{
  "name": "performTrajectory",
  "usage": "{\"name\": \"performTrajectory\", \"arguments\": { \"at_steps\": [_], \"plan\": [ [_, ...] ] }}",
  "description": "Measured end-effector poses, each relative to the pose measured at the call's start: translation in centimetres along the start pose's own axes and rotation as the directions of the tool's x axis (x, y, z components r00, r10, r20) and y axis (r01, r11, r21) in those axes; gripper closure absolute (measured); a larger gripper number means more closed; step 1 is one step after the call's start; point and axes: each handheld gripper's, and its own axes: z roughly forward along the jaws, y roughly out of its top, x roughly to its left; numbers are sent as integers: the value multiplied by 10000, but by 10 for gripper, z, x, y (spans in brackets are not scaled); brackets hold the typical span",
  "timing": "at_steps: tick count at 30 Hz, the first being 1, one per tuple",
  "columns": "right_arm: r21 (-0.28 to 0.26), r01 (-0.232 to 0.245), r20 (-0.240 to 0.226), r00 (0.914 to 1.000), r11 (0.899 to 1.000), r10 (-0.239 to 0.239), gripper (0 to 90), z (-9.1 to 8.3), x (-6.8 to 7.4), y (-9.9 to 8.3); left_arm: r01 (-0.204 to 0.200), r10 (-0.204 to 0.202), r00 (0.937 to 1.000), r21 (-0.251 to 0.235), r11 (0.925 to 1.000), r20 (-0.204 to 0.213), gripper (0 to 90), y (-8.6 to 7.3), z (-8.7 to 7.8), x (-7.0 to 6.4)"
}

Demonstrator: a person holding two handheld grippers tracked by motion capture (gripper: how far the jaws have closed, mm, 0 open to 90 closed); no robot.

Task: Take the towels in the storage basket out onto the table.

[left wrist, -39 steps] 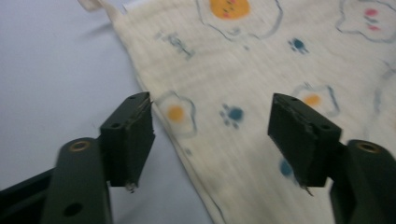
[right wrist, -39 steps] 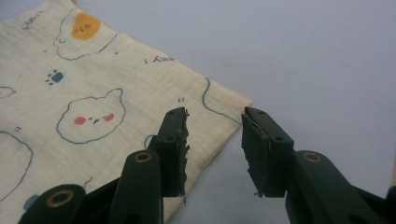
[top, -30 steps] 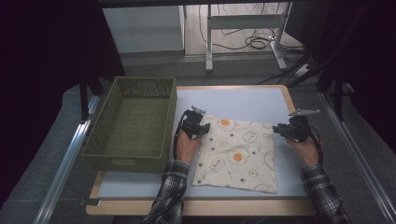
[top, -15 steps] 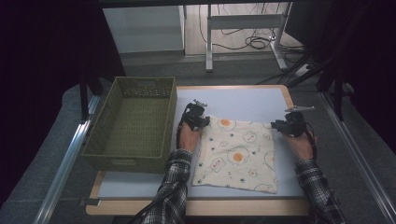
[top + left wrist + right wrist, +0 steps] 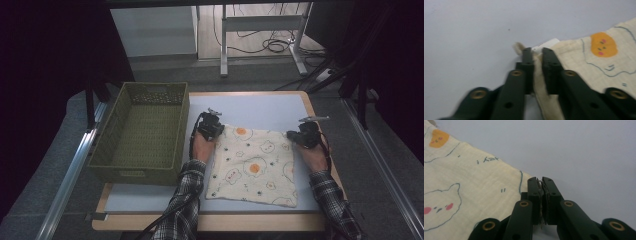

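High view: left tool (image 5: 212, 125) and right tool (image 5: 302, 136) each clamp a far corner of the cloth (image 5: 254, 166), ready to fold it on the tabletop (image 5: 260, 107).

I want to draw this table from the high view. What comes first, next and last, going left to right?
Basket → left tool → cloth → right tool.

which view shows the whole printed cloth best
The high view: the cream cloth printed with eggs and bears lies there spread flat, all four edges visible. The left gripper view and right gripper view show just a clamped corner each.
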Motion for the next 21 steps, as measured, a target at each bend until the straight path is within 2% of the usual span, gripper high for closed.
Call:
{"name": "performTrajectory", "arguments": {
  "at_steps": [3,4,6,8,11,15,21],
  "plan": [
    [96,161,46,9999,9998,-162,868,-2,3,1,-215,218,9996,157,9996,-203,877,2,-2,-3],
    [86,226,66,9997,9997,-226,869,-3,4,1,-239,241,9993,43,9997,-283,878,2,-4,-3],
    [-88,367,116,9993,9993,-366,869,-7,6,1,11,-16,9998,-330,9995,-179,878,2,-10,-1],
    [-223,442,123,9990,9988,-439,868,-12,6,2,3,-17,9997,-607,9982,-228,878,4,-18,-1],
    [-414,488,91,9988,9980,-485,868,-21,5,6,-203,177,9993,-811,9965,-330,877,7,-30,-3],
    [-691,600,33,9982,9958,-599,868,-36,7,11,-250,208,9990,-1086,9938,-402,874,8,-45,-8],
    [-932,721,-267,9968,9930,-749,867,-59,13,12,-400,334,9979,-1253,9913,-548,869,1,-62,-20]
  ]
}}
